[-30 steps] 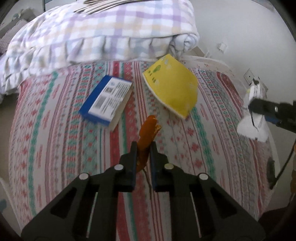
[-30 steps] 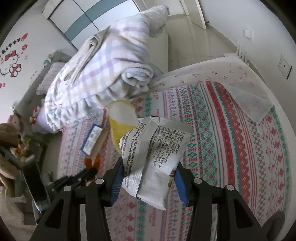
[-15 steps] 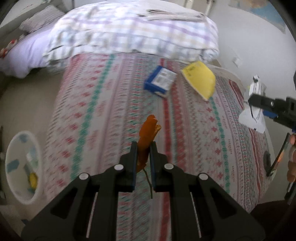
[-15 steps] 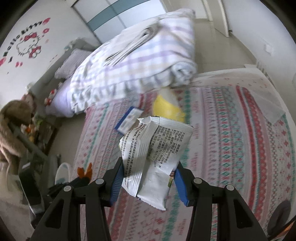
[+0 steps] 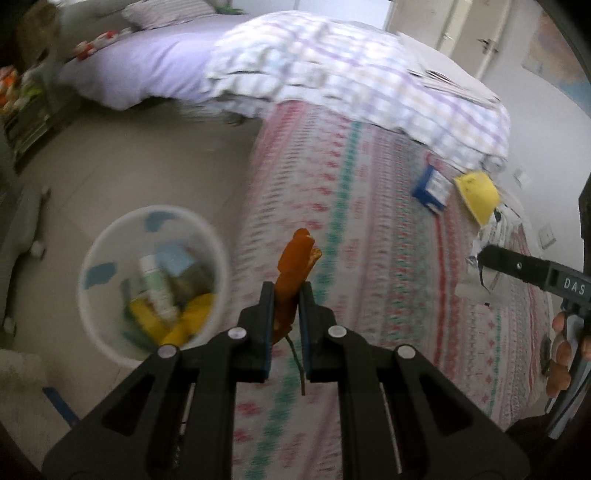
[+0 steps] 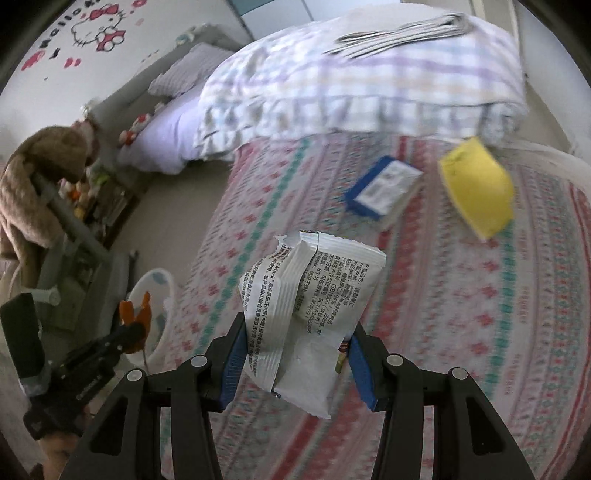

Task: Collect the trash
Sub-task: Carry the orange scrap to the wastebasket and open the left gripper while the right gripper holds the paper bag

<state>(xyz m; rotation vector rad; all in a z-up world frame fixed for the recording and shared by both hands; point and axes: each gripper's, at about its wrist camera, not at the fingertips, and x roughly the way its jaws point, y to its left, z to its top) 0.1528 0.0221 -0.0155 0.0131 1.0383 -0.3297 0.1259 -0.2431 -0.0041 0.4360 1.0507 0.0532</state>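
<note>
The left gripper is clenched on an orange scrap with a thin stem hanging below the jaws; the scrap stands up between the pads, over the left edge of the bed. The right gripper grasps a white wrapper printed with black text, which sticks up out of the jaws above the bedspread.

On the floor just beside the bed's left edge stands a white bin with trash already in it. A blue book and a yellow book lie near the bed's far edge, under a checked quilt.

Only the right view shows the cartoon wall sticker and a brown plush toy; only the left view looks down into the bin.
</note>
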